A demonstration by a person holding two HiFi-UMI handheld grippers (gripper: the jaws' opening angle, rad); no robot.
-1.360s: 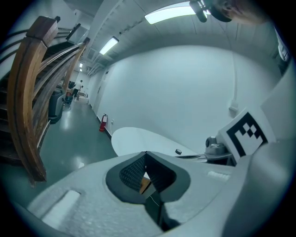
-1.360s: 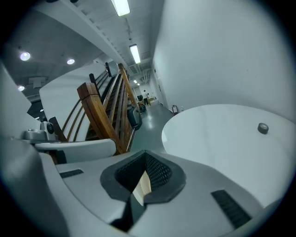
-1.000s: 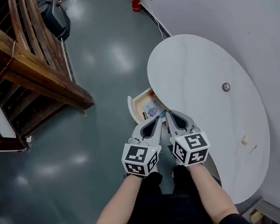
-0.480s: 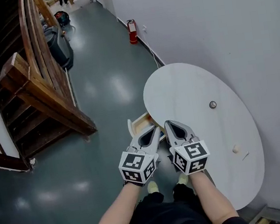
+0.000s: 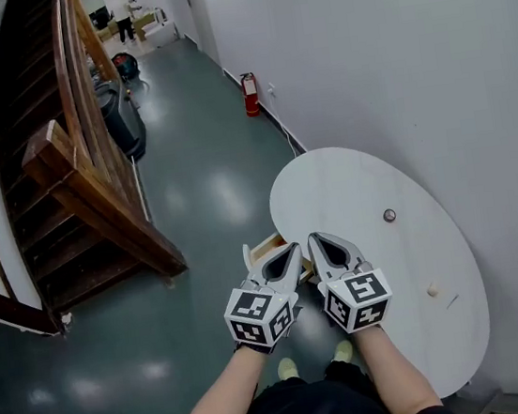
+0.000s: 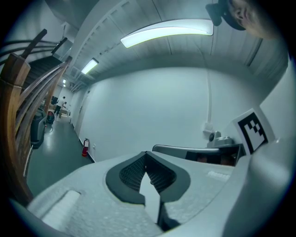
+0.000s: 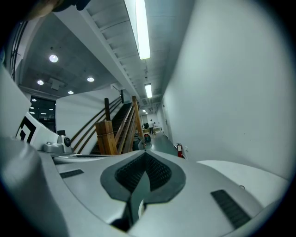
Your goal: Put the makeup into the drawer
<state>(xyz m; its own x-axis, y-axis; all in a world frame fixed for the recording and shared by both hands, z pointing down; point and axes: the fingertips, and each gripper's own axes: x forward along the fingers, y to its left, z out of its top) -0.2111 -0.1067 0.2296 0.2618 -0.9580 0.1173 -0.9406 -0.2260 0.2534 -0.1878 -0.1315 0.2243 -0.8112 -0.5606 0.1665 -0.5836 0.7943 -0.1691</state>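
Note:
In the head view my two grippers are held side by side, level, above the left edge of the white oval table (image 5: pixel 380 261). The left gripper (image 5: pixel 293 247) is shut with nothing between its pads, and the left gripper view shows its tips (image 6: pixel 146 153) meeting against a bare wall. The right gripper (image 5: pixel 313 240) is likewise shut and empty, its tips (image 7: pixel 144 152) pointing down the corridor. An open wooden drawer (image 5: pixel 266 246) sticks out from under the table, well below the jaws and mostly hidden by them. No makeup shows in any view.
A small round disc (image 5: pixel 389 215) and a small pale object (image 5: pixel 432 290) lie on the table. A wooden staircase (image 5: pixel 79 206) fills the left. A red fire extinguisher (image 5: pixel 250 95) stands by the white wall, a dark bin (image 5: pixel 122 120) stands near the stairs, and a person (image 5: pixel 124 11) is far down the corridor.
Both grippers have risen together, away from the drawer. The drawer's contents, visible a second ago past the jaw tips, are now hidden behind the jaws. Both stayed shut.

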